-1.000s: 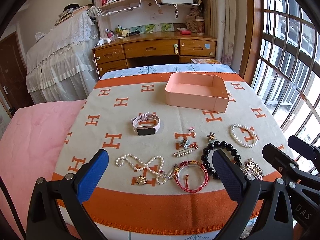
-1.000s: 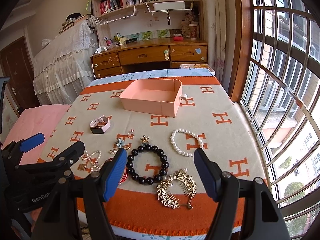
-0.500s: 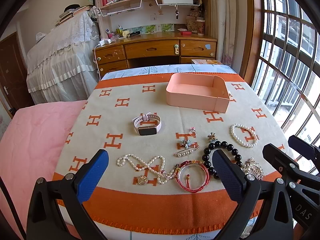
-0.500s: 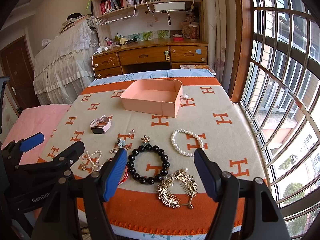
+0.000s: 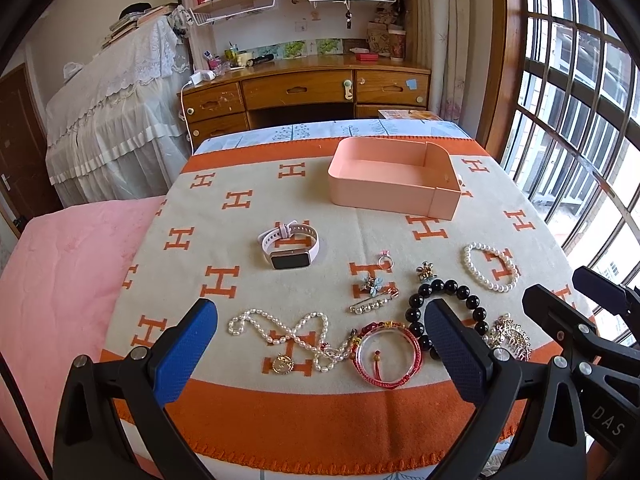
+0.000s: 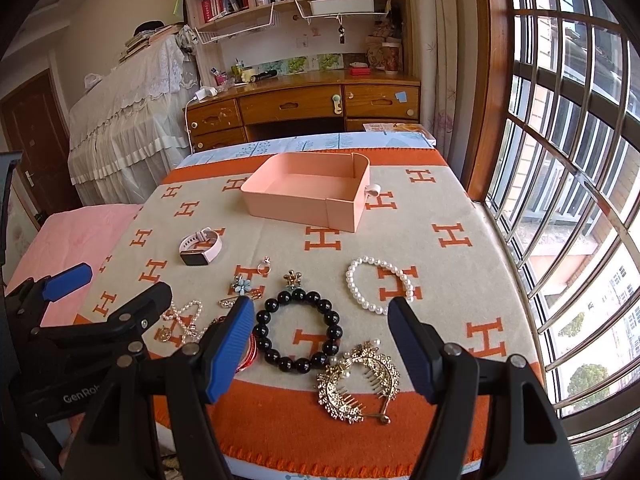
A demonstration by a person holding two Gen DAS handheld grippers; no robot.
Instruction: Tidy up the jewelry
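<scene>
Black bead bracelet (image 6: pixel 298 330) is lying flat on the tabletop (image 6: pixel 452 280), directly ahead between the right hand-held gripper (image 6: pixel 320 350) jaws, gaping apart; left hand-held gripper (image 5: pixel 320 354), also gaping, is hovering farther off; pink box (image 6: pixel 308 196) is waiting beyond.

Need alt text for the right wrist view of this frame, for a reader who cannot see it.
The open right gripper hovers over jewelry laid out on an orange-and-cream blanket: a black bead bracelet, a gold hair comb and a pearl bracelet. An empty pink box sits farther back; the left gripper is at the left edge.
</scene>
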